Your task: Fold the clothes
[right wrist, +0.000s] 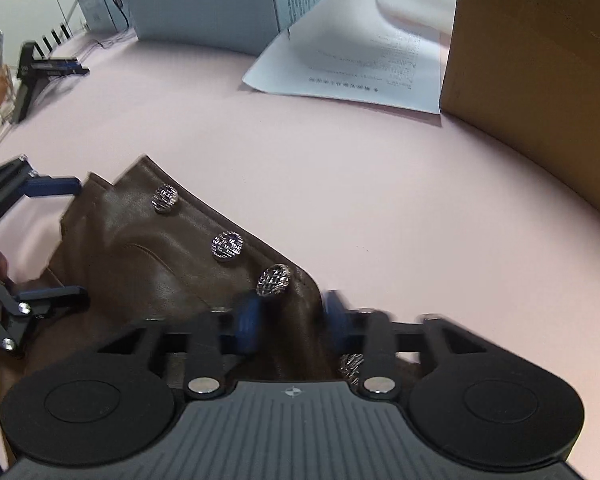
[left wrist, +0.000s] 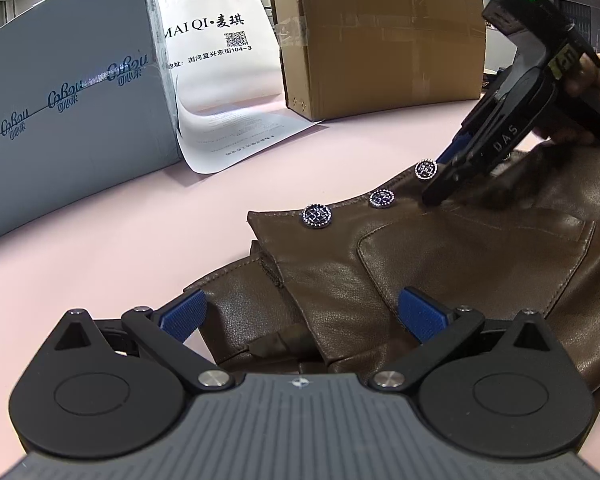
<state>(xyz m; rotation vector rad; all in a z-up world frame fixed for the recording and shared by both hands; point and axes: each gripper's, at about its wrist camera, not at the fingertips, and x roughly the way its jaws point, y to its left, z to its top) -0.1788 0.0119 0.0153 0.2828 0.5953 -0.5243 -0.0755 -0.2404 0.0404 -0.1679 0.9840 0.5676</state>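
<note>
While the left tongs (left wrist: 302,312) gape wide, the right tongs (right wrist: 292,320) straddle the four-buttoned jacket (left wrist: 440,264), narrower.

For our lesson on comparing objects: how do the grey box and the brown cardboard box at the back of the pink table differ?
The grey box has a smooth printed face with repeated blue logos; the brown cardboard box is plain, with no print in view, only strips of tape. The grey box stands left of the white printed sheet, the brown cardboard box right of it. Both stand upright on the pink table, behind the brown leather garment.
</note>
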